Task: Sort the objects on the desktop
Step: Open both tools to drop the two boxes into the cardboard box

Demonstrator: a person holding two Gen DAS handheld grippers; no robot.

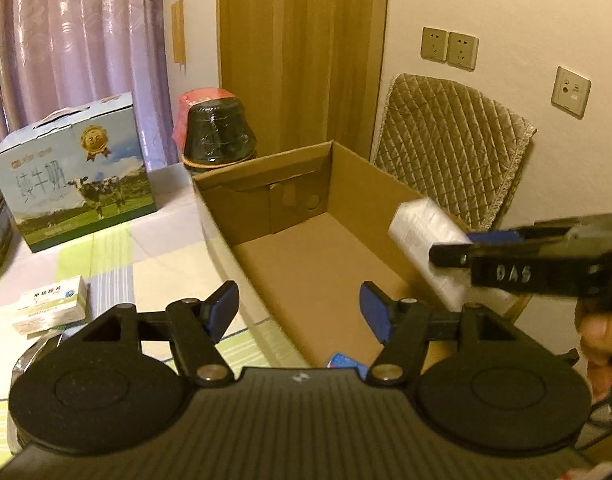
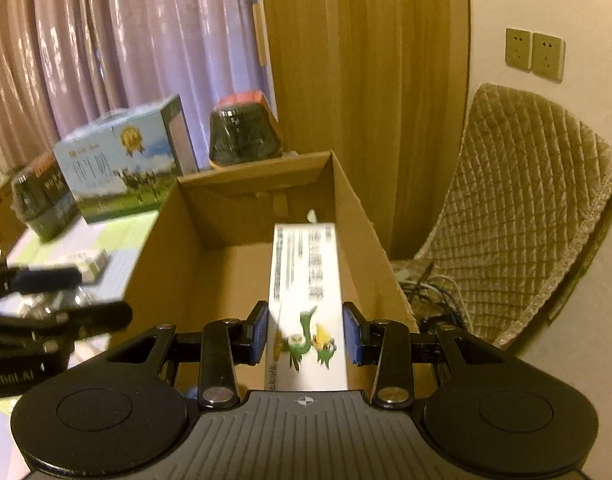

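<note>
An open cardboard box (image 1: 262,184) (image 2: 210,200) stands on the table, its floor mostly bare, with a small blue item (image 1: 342,360) at its near end. My right gripper (image 2: 306,334) (image 1: 466,246) is shut on a long white carton (image 2: 306,276) (image 1: 426,236) printed with a green cartoon figure, held above the box's right side. My left gripper (image 1: 300,308) hangs open over the near left wall of the box, nothing between its blue pads (image 1: 224,308). In the right wrist view the left gripper (image 2: 66,292) shows at the left edge.
A small white medicine box (image 1: 52,304) lies on the checked tablecloth left of the cardboard box. A blue milk carton case (image 1: 78,176) and a dark wrapped pot (image 1: 220,134) stand behind. A quilted chair (image 2: 518,216) sits right of the box, with cables under it.
</note>
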